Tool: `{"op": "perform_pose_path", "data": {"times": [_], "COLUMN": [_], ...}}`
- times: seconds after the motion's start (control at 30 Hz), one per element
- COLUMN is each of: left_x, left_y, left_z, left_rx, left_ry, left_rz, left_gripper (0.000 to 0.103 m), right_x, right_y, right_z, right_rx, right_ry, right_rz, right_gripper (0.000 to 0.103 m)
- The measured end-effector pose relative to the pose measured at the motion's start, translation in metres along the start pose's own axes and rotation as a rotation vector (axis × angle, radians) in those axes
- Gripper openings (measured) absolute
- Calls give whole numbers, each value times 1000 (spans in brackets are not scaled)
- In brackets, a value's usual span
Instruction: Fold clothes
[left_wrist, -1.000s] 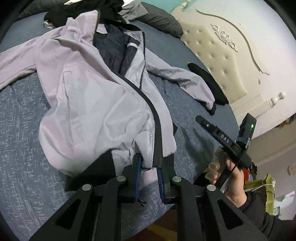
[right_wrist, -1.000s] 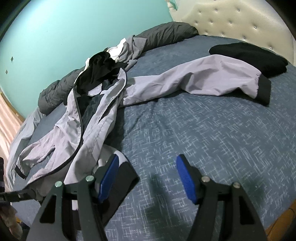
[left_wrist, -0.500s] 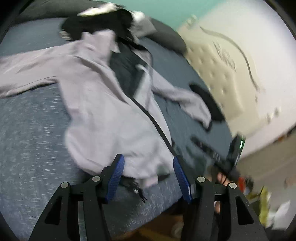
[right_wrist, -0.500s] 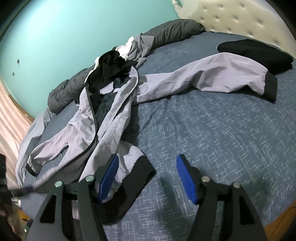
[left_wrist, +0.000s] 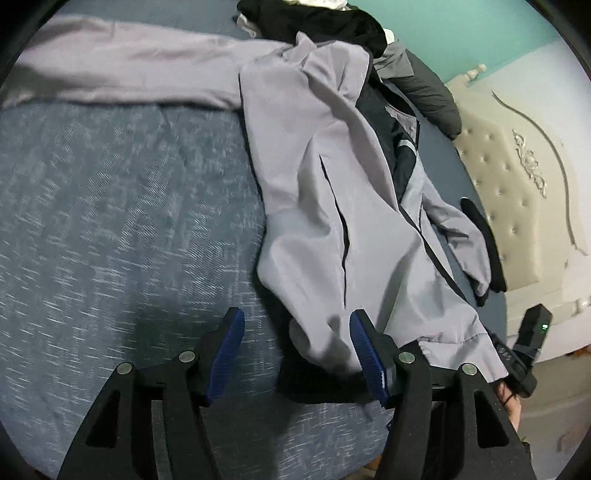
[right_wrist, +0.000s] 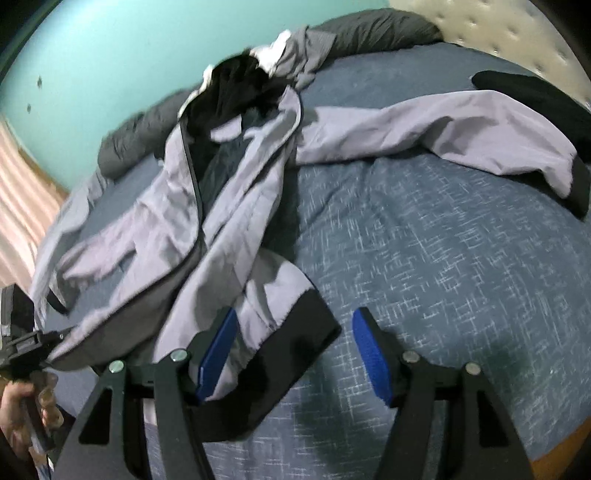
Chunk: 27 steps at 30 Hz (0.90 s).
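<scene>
On bed (left_wrist: 110, 221), laying jacket (left_wrist: 325, 192) flat: left gripper (left_wrist: 295, 350) opening off hem, right gripper (right_wrist: 291, 354) released astride hem; next, grasp hem corners.

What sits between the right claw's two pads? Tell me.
In the right wrist view, the jacket's black hem corner, then bare bedspread.

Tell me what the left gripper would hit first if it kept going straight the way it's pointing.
Probably the jacket: its bottom edge bunches between the opening fingers of the left gripper, nearer the right one. Depth is hard to judge, so it could meet the blue bedcover beside it.
</scene>
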<state>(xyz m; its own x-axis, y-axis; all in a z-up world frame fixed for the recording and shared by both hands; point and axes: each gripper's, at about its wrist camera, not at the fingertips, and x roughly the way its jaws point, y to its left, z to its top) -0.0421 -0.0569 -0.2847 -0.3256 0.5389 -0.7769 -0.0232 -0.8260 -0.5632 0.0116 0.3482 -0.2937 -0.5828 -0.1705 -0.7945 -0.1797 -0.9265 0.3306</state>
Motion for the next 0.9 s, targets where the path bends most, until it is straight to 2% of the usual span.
{"op": "perform_pose_path", "data": {"times": [0.07, 0.2, 0.3, 0.33, 0.37, 0.47, 0.53, 0.57, 0.63, 0.67, 0.73, 0.9], "left_x": [6, 12, 15, 17, 18, 19, 19, 20, 18, 16, 9, -22], "left_y": [-1, -3, -3, -4, -7, -15, -22, -27, -33, -35, -39, -47], "left_z": [0, 0, 1, 1, 0, -2, -1, -1, 0, 1, 2, 8], "left_rx": [5, 19, 20, 31, 44, 66, 94, 110, 137, 145, 162, 200], "left_ry": [6, 10, 14, 17, 21, 10, 7, 5, -1, -7, -22, -79], "left_rz": [-7, 19, 19, 23, 22, 0, -1, 2, 3, 1, -3, -3], "left_gripper": [64, 64, 62, 53, 39, 19, 11, 8, 6, 5, 4, 3], "right_x": [8, 22, 38, 44, 50, 63, 66, 66, 65, 65, 59, 35], "right_y": [-2, -3, 9, 13, 18, 21, 21, 22, 25, 26, 29, 23], "right_z": [3, 9, 9, 7, 5, 3, 3, 2, 1, 0, -3, -1], "right_rx": [-15, -41, -138, -176, -216, -229, -226, -229, -246, -258, -291, -287], "right_ry": [47, 79, 128, 142, 157, 191, 198, 201, 206, 206, 197, 152], "right_rz": [-16, -6, -17, -41, -68, -69, -69, -66, -62, -64, -63, -29], "right_gripper": [69, 73, 75, 75, 75, 75, 74, 71, 53, 48, 27, 12]}}
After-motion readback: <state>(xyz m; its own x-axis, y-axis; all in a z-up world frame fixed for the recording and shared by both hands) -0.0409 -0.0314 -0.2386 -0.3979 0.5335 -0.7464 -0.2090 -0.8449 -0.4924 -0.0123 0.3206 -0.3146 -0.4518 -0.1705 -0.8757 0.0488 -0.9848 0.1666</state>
